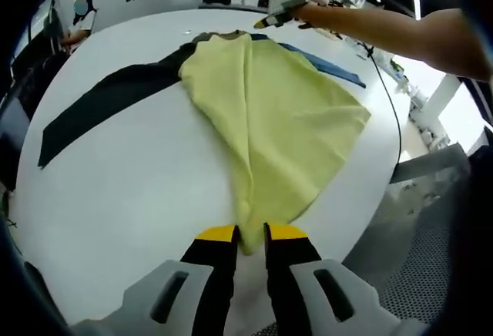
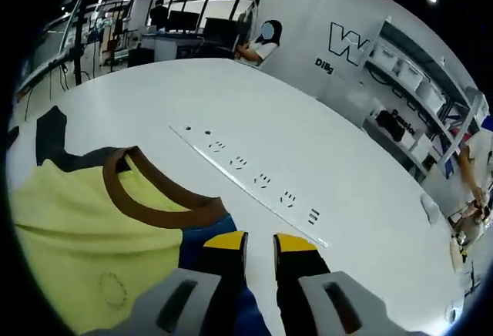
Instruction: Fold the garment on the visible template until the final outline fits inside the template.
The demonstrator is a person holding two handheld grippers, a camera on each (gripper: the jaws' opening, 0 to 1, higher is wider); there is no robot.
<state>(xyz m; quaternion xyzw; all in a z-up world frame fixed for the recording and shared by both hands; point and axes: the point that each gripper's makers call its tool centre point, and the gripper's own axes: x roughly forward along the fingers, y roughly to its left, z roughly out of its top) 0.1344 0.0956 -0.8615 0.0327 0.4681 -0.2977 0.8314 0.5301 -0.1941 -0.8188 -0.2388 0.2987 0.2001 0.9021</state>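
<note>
Stretching across a white round tabletop (image 1: 139,197), a pale yellow fabric garment with a brown collar band (image 1: 269,112) lies partly over a black strip template (image 1: 100,105) and a blue strip (image 1: 331,66) that crosses beneath it. In the left gripper view, the left claw (image 1: 252,234) is clenched on the narrow near end of the garment, the cloth pinched between its yellow-tipped jaws and pulled taut toward the tabletop's edge. At the far end of the garment, a person's bare arm (image 1: 385,28) reaches in from the right, with the other claw at the collar.

In the right gripper view, the right claw (image 2: 260,238) sits just beside the brown collar, over blue fabric (image 2: 204,232); its jaws stand close together, but I cannot tell whether they grip anything. A thin ruled line with small marks (image 2: 246,178) runs across the bare white surface.

Around the tabletop, a white wall with dark lettering (image 2: 347,47), shelving with bins (image 2: 416,82) and a seated person (image 2: 258,43) are visible, under dim ceiling lights.
</note>
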